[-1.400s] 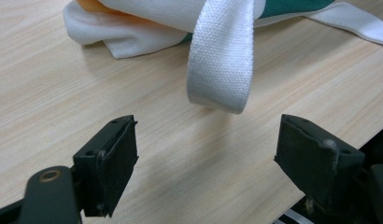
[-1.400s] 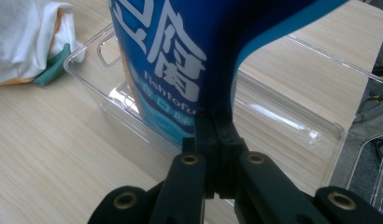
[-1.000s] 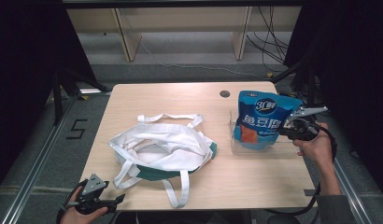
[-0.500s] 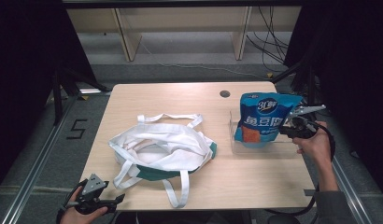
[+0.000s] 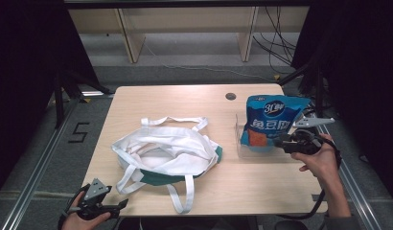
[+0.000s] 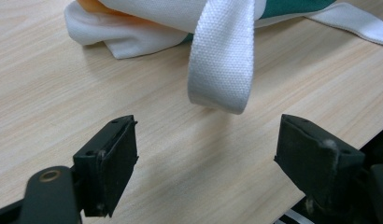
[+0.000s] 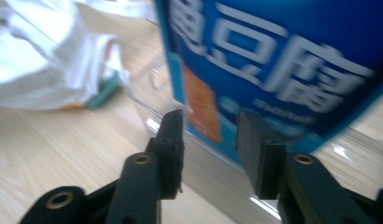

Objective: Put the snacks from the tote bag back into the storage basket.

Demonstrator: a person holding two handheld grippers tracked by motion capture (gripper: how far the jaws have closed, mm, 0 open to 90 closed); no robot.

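High view puts the left gripper (image 5: 119,205) nearest, at the table's front left edge, jaws wide apart just short of a strap of the white cloth tote bag with a green base (image 5: 167,154). Farther right, the right gripper (image 5: 279,143), its jaws just opening with nothing between them, sits beside the blue snack packet (image 5: 271,122) standing in a clear plastic bin (image 5: 240,143).

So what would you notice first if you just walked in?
The bright blue snack bag stands out, upright in a clear box on the table's right side, with the right gripper open just beside it. Next comes the crumpled white tote in the middle of the table.
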